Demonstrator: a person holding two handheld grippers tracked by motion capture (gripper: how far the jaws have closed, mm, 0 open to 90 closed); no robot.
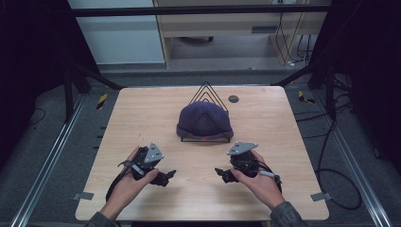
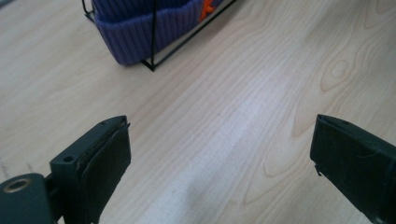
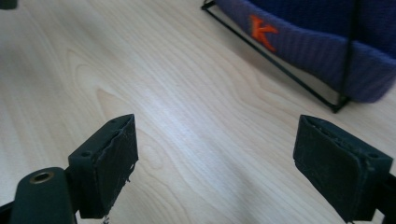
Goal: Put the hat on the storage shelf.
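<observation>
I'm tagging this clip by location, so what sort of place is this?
Probably a lab or recording workspace, not a home: a bare wooden table on metal floor rails, dark curtains at the sides, loose cables on the grey floor, and a beanie on a wire stand.

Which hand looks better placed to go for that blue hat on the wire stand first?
Neither clearly, maybe the right. The left gripper and right gripper both sit open on the near side of the hat, about equally far. The right gripper view shows more of the hat's cuff, hinting it points slightly more toward it.
</observation>
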